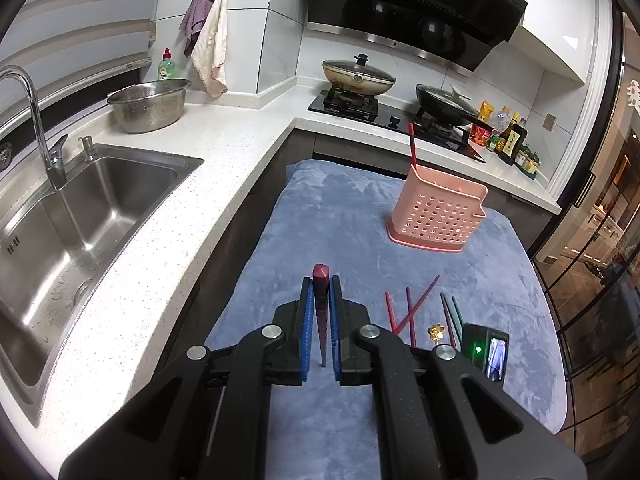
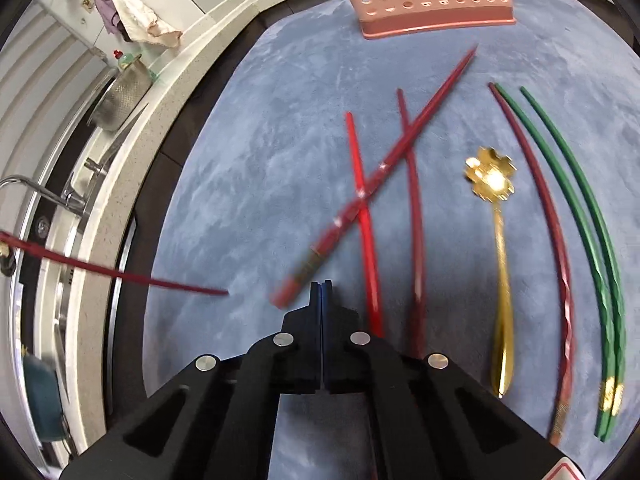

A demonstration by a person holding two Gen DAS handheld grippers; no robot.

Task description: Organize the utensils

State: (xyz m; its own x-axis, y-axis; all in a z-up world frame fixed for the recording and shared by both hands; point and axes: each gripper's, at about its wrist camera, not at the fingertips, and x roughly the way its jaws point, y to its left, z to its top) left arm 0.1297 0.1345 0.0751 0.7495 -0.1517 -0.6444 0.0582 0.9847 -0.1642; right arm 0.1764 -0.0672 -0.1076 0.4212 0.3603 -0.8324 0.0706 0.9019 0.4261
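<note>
My left gripper [image 1: 321,280] is shut on a dark red chopstick [image 1: 321,300], held above the blue mat; the same chopstick shows at the left of the right wrist view [image 2: 120,274]. A pink perforated utensil holder [image 1: 438,210] stands far right on the mat with one red chopstick [image 1: 412,146] in it. My right gripper [image 2: 322,286] is shut and empty, low over the mat beside several loose red chopsticks [image 2: 362,200]. A gold spoon [image 2: 494,216], another dark red chopstick [image 2: 556,240] and two green chopsticks [image 2: 588,220] lie to its right.
A blue mat [image 1: 332,216] covers the work surface. A steel sink [image 1: 80,208] with tap and a colander [image 1: 150,104] are on the left. A stove with two pans [image 1: 360,76] and sauce bottles [image 1: 504,132] are behind. A glass door is on the right.
</note>
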